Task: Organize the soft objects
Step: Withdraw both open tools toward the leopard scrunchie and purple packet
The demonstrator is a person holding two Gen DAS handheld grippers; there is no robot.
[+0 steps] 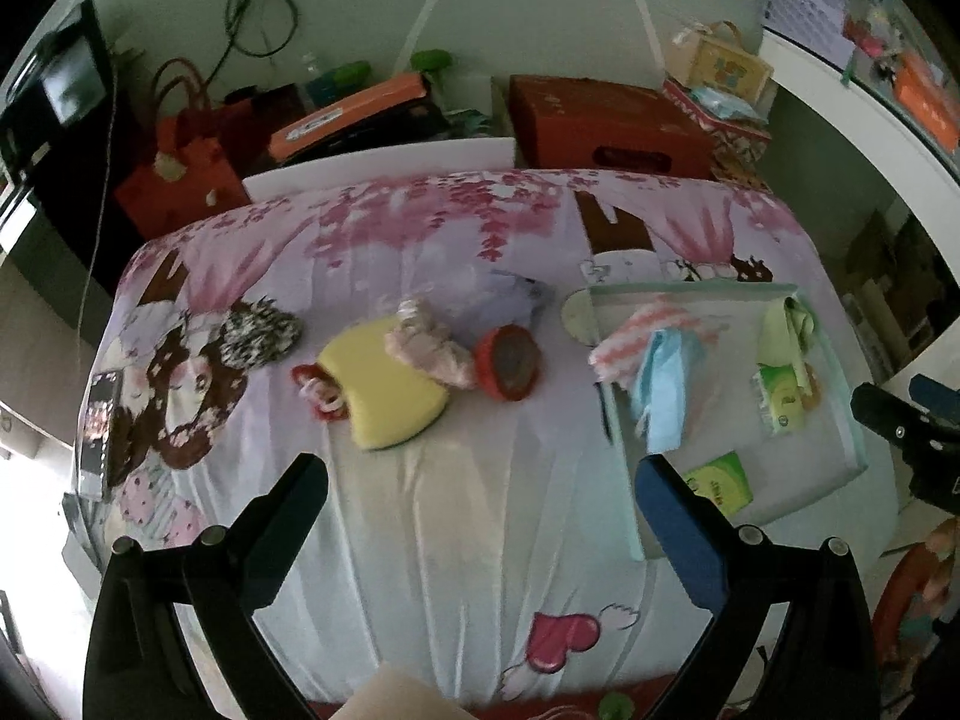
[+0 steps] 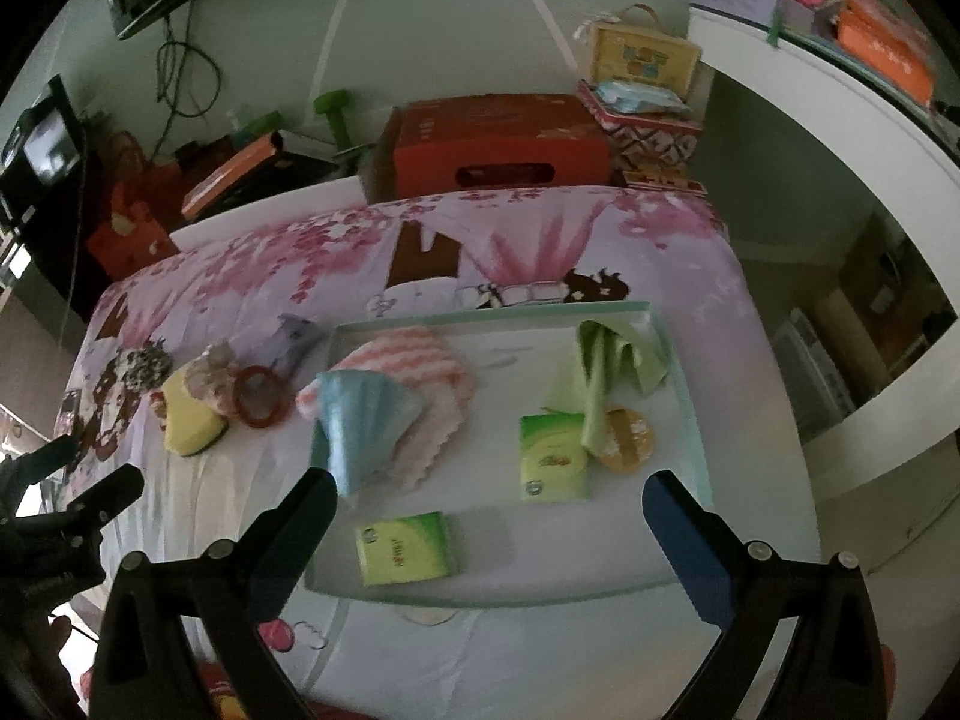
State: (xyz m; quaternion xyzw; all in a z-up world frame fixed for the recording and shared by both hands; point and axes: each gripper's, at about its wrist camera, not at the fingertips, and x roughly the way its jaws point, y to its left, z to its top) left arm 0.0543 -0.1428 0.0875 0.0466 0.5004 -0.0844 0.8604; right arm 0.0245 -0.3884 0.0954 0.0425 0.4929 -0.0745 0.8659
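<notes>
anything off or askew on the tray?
Yes. The blue cloth hangs over the left rim of the tray, partly on the bedsheet, lying across the pink striped cloth. The green cloth is crumpled, draped over a tissue pack.

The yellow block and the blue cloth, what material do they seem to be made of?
The yellow block looks like foam sponge: matte, thick, with rounded edges and a dark green layer underneath, probably a scouring pad. The blue cloth looks like thin, soft fabric, perhaps microfibre; it drapes in folds over the tray's edge. The blur leaves its weave unclear.
</notes>
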